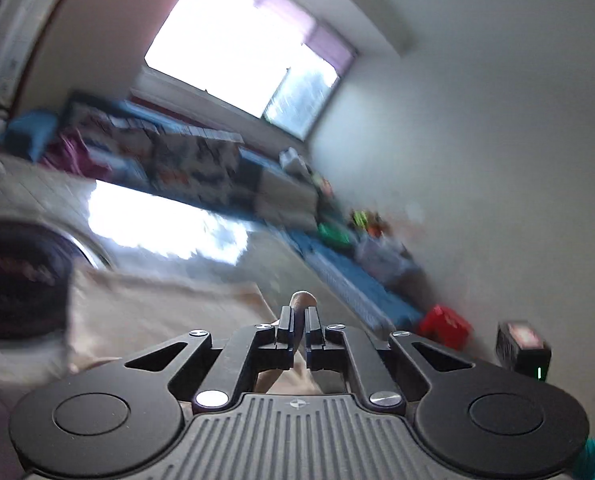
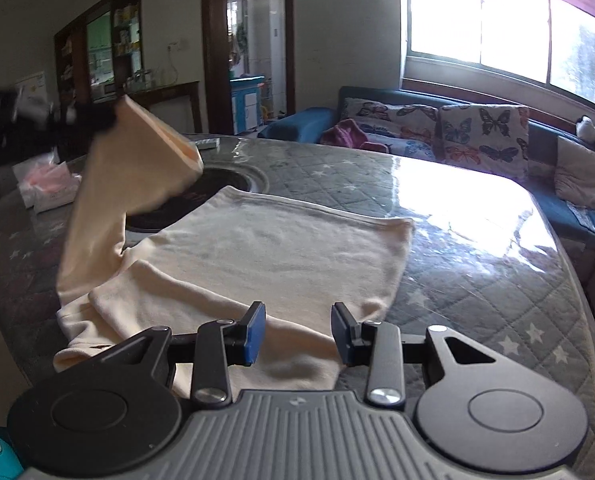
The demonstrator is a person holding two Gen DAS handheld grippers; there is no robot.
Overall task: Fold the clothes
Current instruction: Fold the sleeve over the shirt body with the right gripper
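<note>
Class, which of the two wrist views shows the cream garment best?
The right wrist view: the cream garment lies spread on the table, one sleeve lifted by the left gripper. The left wrist view is blurred, showing only a pinched bit and a patch.

This is a home living room: a dark sofa point(image 2: 449, 100) with butterfly-print cushions point(image 2: 483, 136) sits under a wide sunlit window point(image 2: 501, 24), a quilted, star-patterned cover lies over the bench point(image 2: 477, 272), and a doorway point(image 2: 253, 40) opens onto further rooms (shelves of household goods beside it).
</note>
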